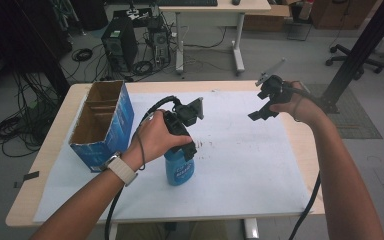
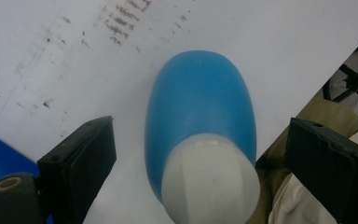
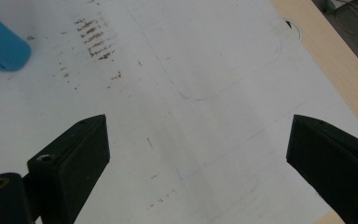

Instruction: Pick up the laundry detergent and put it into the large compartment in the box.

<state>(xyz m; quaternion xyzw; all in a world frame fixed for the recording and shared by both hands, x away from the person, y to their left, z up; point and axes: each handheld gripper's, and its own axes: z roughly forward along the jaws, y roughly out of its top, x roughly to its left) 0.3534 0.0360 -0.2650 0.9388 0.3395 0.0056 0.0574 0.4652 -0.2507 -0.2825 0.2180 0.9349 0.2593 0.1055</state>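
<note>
The person's left hand hides the top of the blue plastic bottle with a white cap (image 1: 180, 169), which stands upright on the white paper sheet (image 1: 240, 165) near the table's middle. The left gripper (image 2: 198, 154) hangs over it, jaws spread wide on either side of the cap, not touching. The right gripper (image 3: 196, 154), far right, is spread over bare paper. An open blue cardboard box (image 1: 102, 125) sits left.

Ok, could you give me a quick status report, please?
Left gripper open, jaws either side of blue bottle. Right gripper open, empty, above white sheet. Nothing in the way.
</note>
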